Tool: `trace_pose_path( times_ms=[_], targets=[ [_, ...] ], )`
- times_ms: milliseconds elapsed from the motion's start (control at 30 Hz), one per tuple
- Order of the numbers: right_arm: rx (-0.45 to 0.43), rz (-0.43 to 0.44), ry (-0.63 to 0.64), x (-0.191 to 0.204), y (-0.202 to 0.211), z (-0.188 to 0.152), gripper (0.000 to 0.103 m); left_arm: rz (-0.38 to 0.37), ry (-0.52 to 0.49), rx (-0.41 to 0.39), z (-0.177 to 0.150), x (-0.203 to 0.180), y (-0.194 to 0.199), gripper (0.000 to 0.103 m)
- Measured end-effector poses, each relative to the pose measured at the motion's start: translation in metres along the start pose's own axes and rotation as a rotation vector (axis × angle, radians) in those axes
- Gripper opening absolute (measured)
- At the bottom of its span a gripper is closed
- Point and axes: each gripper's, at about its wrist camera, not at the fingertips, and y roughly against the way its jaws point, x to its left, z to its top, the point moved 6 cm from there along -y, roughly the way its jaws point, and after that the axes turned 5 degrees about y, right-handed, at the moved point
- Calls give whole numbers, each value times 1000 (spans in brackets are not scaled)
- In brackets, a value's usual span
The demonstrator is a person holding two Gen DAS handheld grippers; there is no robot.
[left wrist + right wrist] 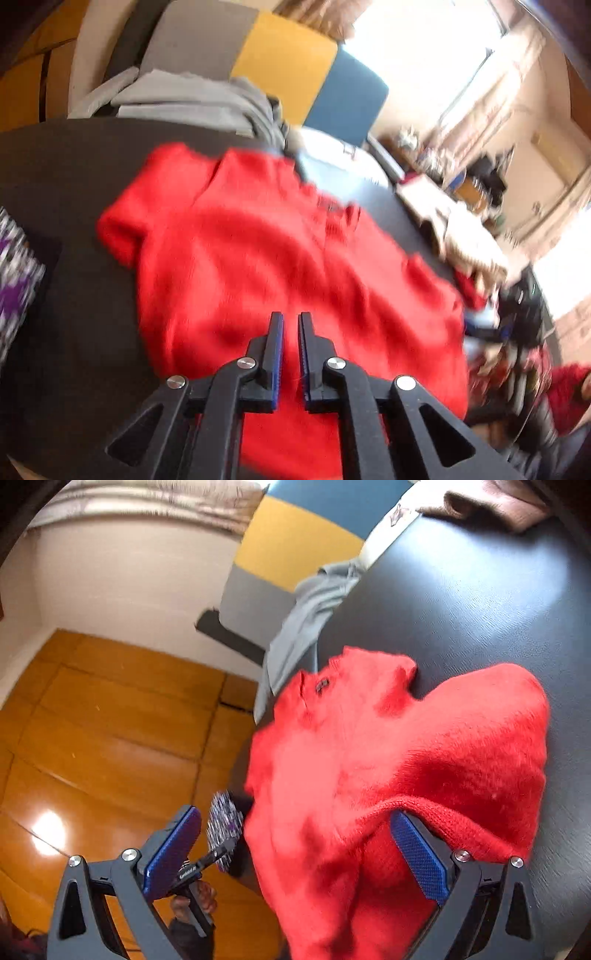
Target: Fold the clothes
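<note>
A red knit sweater lies spread and rumpled on the dark table. My left gripper hovers over its near part, fingers a narrow gap apart with nothing pinched between them. In the right wrist view the sweater hangs partly over the table's edge. My right gripper stands wide open at that hanging part, and the ribbed hem drapes over the top of its right finger. The left finger is clear of the cloth.
Folded grey clothes sit at the table's far edge, also in the right wrist view. A purple and white patterned cloth lies at the left. A brown garment lies far off. Wooden floor lies below the table's edge.
</note>
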Motion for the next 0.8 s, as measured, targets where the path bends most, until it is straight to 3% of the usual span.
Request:
trace_pose_path(
  times_ms=[167,200,233,333,400,433,600,700,767,800],
  targets=[
    [-26,-180,150,24,-24,24,98,40,-50,20,38,-7,-48,11],
    [-3,-247,206,25,-32,26,75,44,-61,39,39,-13,-62,11],
    [20,-314,261,25,-39,29,45,57,-69,60,36,-19,-75,11],
    [97,-471,388,22,-58,34,26,125,-109,126,32,-22,-111,11],
    [122,-522,468,29,-59,35,18,191,-136,159,24,-18,-125,11],
    [120,-533,514,39,-56,36,10,189,-147,141,24,-20,-124,11],
    [23,-534,770,117,-29,56,9,181,-121,133,28,-20,-117,11],
    [-89,-652,858,139,-12,90,9,152,-92,50,52,-25,-107,10],
    [-105,-682,783,127,-11,119,9,127,-77,21,67,-29,-107,12],
    [-87,-675,719,116,-14,129,17,149,-81,32,67,-27,-109,12]
  ],
)
